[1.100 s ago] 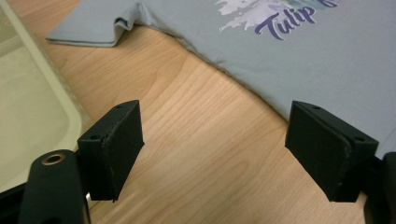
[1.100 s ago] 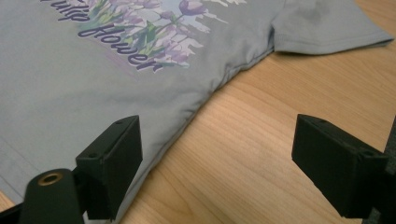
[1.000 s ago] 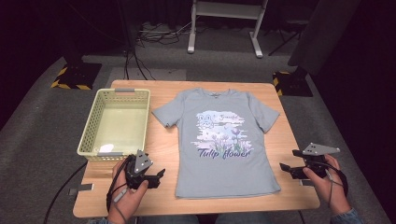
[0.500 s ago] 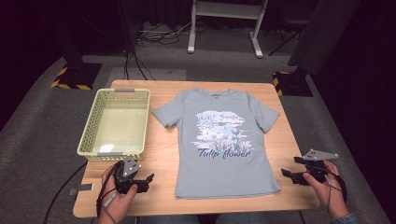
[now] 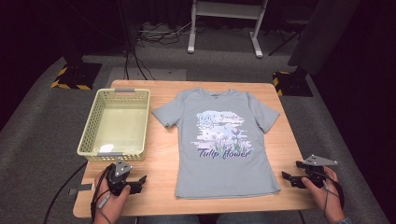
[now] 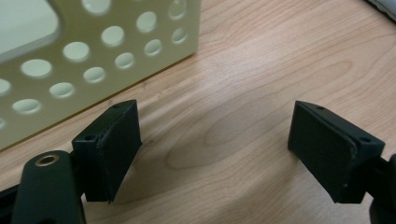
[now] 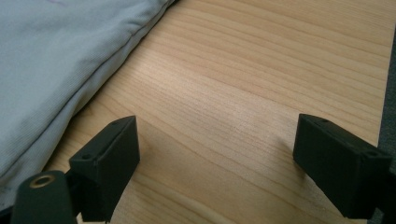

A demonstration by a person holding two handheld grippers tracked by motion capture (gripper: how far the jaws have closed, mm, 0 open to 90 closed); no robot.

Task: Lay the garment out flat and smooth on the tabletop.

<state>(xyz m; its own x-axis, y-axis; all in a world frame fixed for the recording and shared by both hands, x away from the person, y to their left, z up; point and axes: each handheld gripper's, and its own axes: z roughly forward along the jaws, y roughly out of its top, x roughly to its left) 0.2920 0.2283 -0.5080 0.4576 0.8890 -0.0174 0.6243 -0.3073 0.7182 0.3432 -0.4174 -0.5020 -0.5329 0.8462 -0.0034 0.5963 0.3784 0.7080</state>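
From the high view, the grey T-shirt [image 5: 223, 140] lies flat mid-table, my left gripper [image 5: 135, 183] and right gripper [image 5: 289, 178] near the front corners. In the left gripper view, jaws released beside the basket [image 6: 70, 60]. In the right gripper view, jaws spread; I should slide under the hem [image 7: 70, 93], pinching cleanly.

Grey T-shirt [image 5: 219, 140], spread flat, front up, collar at far edge; floral print reading "Tulip flower". Lies mid-table, just right of pale yellow perforated basket [image 5: 116, 123].
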